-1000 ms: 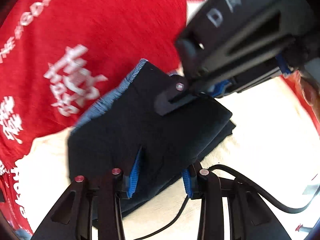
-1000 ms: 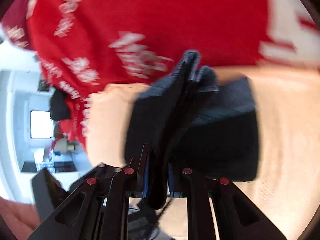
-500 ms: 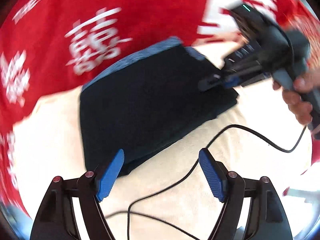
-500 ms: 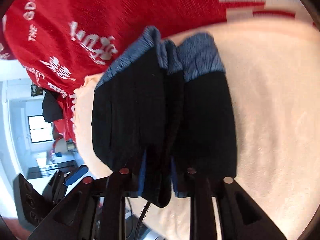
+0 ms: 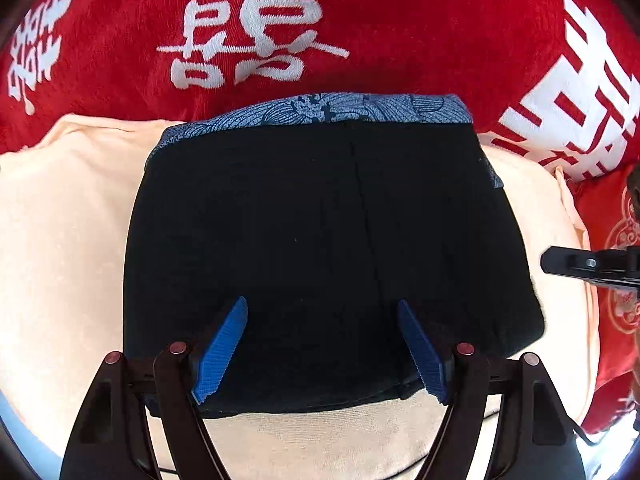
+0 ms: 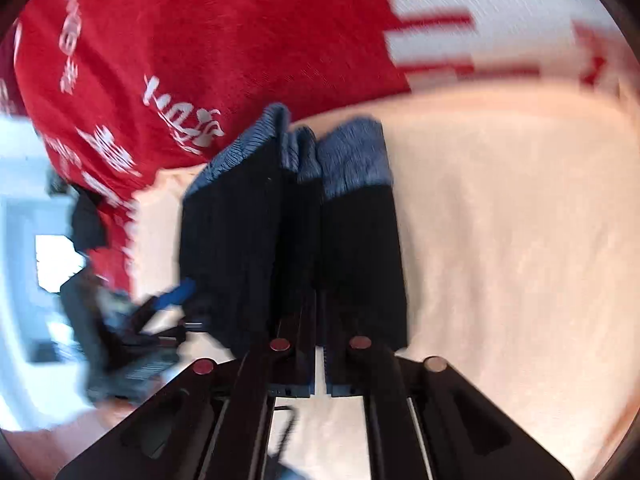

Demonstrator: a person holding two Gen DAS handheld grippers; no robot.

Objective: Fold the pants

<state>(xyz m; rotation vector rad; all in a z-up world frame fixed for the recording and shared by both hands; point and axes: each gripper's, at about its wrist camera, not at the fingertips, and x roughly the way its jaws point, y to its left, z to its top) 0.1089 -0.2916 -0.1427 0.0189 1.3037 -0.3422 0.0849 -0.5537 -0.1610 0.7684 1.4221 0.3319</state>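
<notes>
Your left tool (image 5: pixel 320 344) hovered spread over the near edge of the folded pants (image 5: pixel 320 240) on the cream towel (image 5: pixel 60 240), while your right tool (image 6: pixel 316 356), nearly pressed together, sat at their side.

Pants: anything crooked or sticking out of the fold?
Mostly tidy. The pants lie folded flat on the cream cloth, patterned waistband straight along the far edge. One oddity: a lower layer pokes out at the near right corner.

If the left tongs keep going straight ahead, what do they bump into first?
The folded black pants. The left tongs are open and point right across them, though how high they hover above the cloth is hard to tell.
</notes>
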